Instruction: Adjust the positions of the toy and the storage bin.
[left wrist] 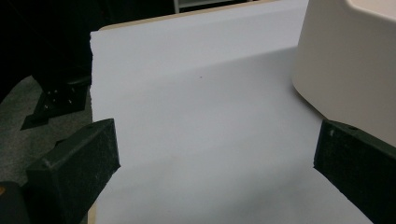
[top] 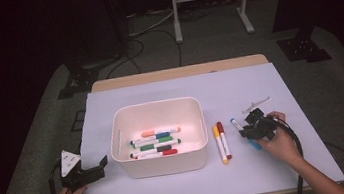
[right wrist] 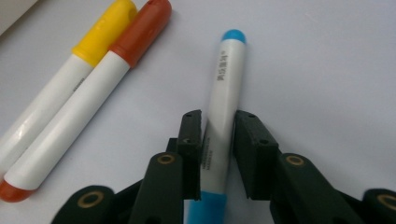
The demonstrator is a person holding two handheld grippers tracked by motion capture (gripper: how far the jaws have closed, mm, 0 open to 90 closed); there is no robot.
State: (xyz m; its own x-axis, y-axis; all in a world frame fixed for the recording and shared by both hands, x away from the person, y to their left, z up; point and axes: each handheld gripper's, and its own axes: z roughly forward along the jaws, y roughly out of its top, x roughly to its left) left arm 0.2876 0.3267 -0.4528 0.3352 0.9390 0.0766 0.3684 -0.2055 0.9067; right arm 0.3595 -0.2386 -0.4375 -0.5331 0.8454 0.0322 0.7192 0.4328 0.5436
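the right gripper [right wrist: 218,128] is squeezing its jaws around the barrel of the blue marker [right wrist: 224,98], which is lying on the white sheet [top: 269,165] to the right of the white bin [top: 161,165]. just left of it, the yellow marker [top: 220,145] and the red marker [top: 223,139] are lying side by side, touching. several more markers are sitting inside the bin. the left gripper [left wrist: 215,154] is resting at the near left of the bin, its jaws standing wide with nothing between them.
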